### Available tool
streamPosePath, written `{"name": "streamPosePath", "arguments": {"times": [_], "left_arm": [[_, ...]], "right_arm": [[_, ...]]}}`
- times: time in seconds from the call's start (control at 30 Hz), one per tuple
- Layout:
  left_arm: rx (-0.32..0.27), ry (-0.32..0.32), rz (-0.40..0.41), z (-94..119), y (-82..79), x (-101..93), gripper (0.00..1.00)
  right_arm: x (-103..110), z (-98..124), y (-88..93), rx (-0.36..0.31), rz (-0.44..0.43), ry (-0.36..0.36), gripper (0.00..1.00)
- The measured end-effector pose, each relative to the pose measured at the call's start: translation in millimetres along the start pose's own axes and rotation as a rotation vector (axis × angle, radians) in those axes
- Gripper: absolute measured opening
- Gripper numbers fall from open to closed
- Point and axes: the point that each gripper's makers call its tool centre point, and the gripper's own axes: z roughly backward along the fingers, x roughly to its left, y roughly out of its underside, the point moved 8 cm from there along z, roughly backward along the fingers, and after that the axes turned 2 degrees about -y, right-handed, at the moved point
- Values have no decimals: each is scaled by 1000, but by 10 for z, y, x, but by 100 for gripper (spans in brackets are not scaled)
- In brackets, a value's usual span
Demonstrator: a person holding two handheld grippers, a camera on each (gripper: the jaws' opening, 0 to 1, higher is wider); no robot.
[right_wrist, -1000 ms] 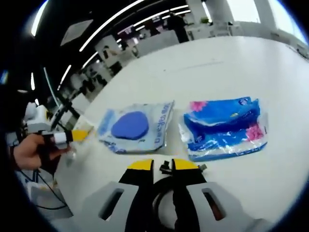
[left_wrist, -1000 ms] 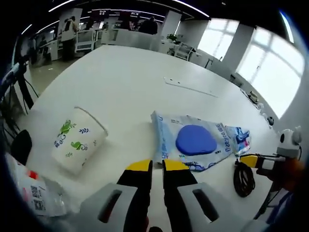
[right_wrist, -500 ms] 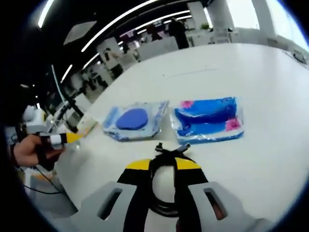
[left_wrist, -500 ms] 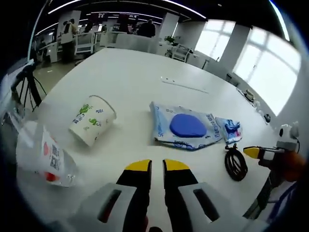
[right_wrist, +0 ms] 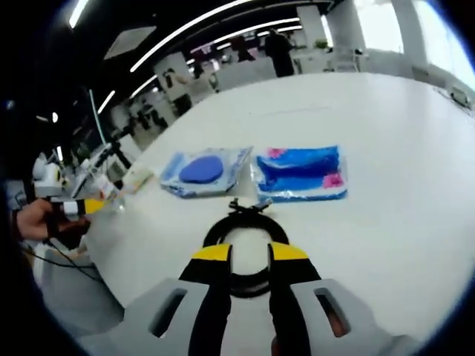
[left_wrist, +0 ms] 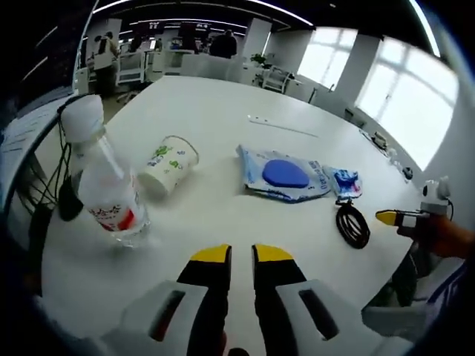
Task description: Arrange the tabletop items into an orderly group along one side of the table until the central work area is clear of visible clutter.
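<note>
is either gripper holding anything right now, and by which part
Nothing is held. The right gripper is open just above the black cable coil, which lies flat on the table. The left gripper is nearly closed on nothing.

Left gripper view: on the table point(left_wrist: 223, 141), a water bottle point(left_wrist: 104, 189) stands upright at the near left. A paper cup point(left_wrist: 169, 165) lies on its side just beyond and to the right of it. Further right lies a flat pouch point(left_wrist: 286, 176), with a tissue pack point(left_wrist: 345, 182) touching its right end. A coiled cable point(left_wrist: 352, 225) lies near the tissue pack, on the side towards the camera.

Right gripper view: the coiled cable point(right_wrist: 246, 233) lies nearest, with the flat pouch point(right_wrist: 204, 170) and tissue pack point(right_wrist: 300, 172) side by side behind it.
</note>
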Motion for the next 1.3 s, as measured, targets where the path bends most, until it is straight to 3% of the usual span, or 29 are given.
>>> {"name": "streamPosePath", "arguments": {"times": [0.4,0.73,1.07,1.3], "left_arm": [[-16,15,-56,171,-52,-43,9],[-24,6,-73,291,-29,44,10],[-40,-9,-74,359,3,96,11],[-42,-8,-150,339,-10,35,12]], "right_arm": [[-18,251,210,-10,-29,12,18],[-101,449,442,5,-82,49,19],[-63,538,522,7,-98,59,20],[25,576,589,32,-71,51,22]]}}
